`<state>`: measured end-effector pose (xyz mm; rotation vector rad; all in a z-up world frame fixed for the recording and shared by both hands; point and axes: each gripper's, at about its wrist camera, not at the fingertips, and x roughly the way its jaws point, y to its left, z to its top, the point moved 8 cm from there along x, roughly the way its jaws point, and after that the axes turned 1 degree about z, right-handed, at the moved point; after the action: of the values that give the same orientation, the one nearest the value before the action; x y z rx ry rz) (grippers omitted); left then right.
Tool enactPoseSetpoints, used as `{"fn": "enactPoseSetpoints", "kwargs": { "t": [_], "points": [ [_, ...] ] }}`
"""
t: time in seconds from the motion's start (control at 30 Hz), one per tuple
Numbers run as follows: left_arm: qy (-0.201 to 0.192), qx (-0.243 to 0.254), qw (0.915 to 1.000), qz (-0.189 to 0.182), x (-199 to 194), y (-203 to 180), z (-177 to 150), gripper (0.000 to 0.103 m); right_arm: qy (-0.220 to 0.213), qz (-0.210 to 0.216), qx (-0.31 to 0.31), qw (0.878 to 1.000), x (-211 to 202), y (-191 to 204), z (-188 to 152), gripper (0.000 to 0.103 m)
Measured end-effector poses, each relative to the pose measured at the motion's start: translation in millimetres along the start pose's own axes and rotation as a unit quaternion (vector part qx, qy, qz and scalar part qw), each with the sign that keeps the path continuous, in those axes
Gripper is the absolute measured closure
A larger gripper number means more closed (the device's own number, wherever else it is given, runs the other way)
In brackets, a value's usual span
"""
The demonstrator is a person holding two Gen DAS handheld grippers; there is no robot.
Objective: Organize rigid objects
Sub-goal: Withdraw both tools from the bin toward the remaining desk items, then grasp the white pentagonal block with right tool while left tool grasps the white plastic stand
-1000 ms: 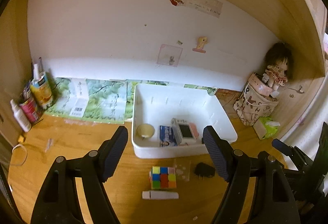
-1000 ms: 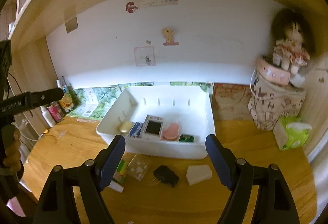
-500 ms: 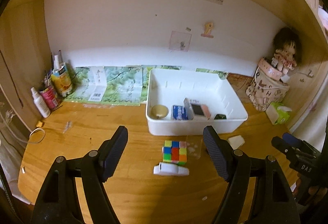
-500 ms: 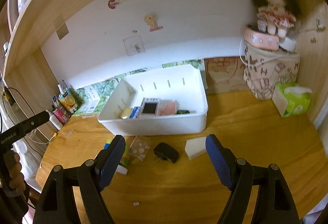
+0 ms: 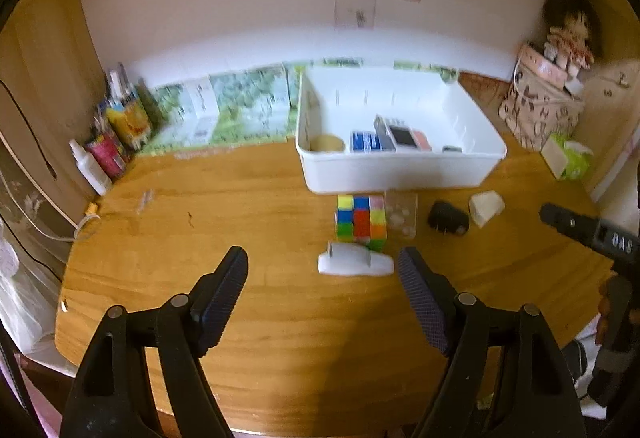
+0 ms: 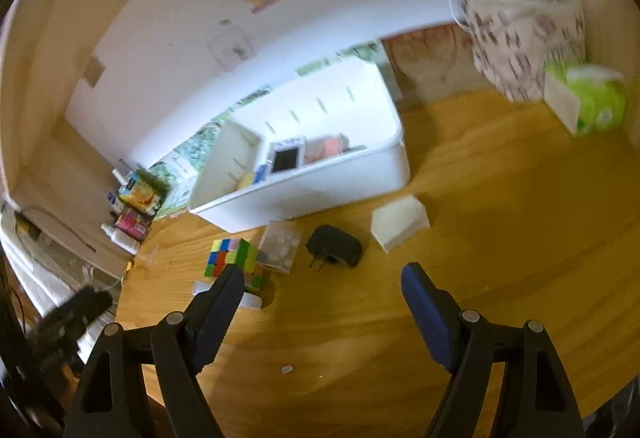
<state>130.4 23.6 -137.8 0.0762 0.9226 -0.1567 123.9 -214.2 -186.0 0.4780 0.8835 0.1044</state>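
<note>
A white bin (image 5: 400, 169) stands at the back of the wooden desk with several small items inside. In front of it lie a colour cube (image 5: 361, 222), a white oblong case (image 5: 355, 264), a clear plastic box (image 5: 401, 213), a black plug adapter (image 5: 447, 217) and a white block (image 5: 486, 207). My left gripper (image 5: 323, 280) is open and empty, just short of the white case. My right gripper (image 6: 322, 290) is open and empty, above the desk near the adapter (image 6: 335, 250), cube (image 6: 234, 262) and white block (image 6: 400, 222); the bin (image 6: 312, 185) is behind them.
Bottles and cartons (image 5: 116, 133) stand at the left wall. A patterned bag with a doll (image 5: 548, 105) and a green tissue pack (image 5: 568, 157) sit at the right. The right gripper's body (image 5: 592, 238) shows at the right edge. The desk's front edge is close below.
Both grippers have pulled back and risen from the bin, so more of the desk shows. The right view has tilted and swung left. Nothing was picked up.
</note>
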Motion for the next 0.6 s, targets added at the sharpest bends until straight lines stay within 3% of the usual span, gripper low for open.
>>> {"fn": "enactPoseSetpoints", "kwargs": {
  "t": [0.3, 0.6],
  "points": [
    [0.088, 0.007, 0.9957, -0.029, 47, -14, -11, 0.019, 0.042, -0.035, 0.056, 0.997, 35, -31, 4, 0.022],
    [0.18, 0.022, 0.9827, -0.038, 103, -33, -17, 0.019, 0.08, -0.09, 0.067, 0.99, 76, -55, 11, 0.022]
  ]
}}
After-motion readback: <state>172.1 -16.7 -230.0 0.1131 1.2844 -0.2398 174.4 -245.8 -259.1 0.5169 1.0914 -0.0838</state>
